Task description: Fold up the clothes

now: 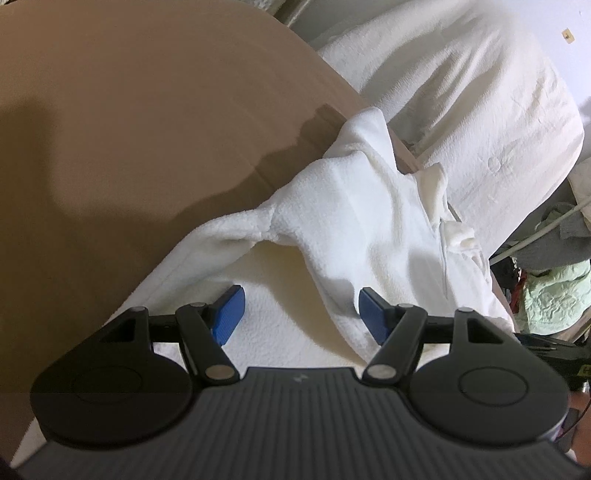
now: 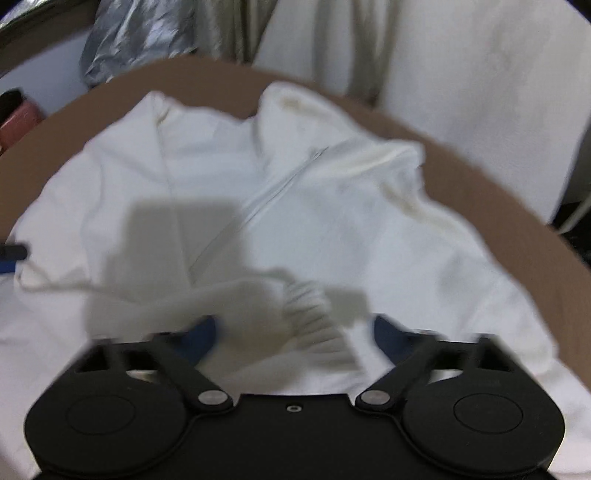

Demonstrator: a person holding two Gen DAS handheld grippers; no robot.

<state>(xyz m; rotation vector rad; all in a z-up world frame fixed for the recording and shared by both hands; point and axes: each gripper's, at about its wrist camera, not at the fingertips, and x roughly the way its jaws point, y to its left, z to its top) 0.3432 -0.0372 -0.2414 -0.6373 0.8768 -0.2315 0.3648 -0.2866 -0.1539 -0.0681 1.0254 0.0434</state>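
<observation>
A white fleece zip jacket [image 2: 295, 206] lies spread on a brown table [image 2: 480, 177], its zipper running up the middle. My right gripper [image 2: 295, 334] hovers low over it, and the picture is blurred. The jacket's ribbed sleeve cuff [image 2: 314, 314] lies between the blue pads [image 2: 203, 336], which stand apart from it. In the left wrist view the same jacket [image 1: 369, 206] is rumpled at the table [image 1: 147, 129] edge. My left gripper [image 1: 301, 314] is open just above the flat fleece, with a draped fold close beside its right pad [image 1: 373, 314].
A white quilted cover [image 1: 461, 110] bulges beyond the table's far edge. A heap of green and grey clothes [image 1: 554, 291] lies at the right. A silver bag [image 2: 136, 33] and pale curtains [image 2: 332, 37] stand behind the table.
</observation>
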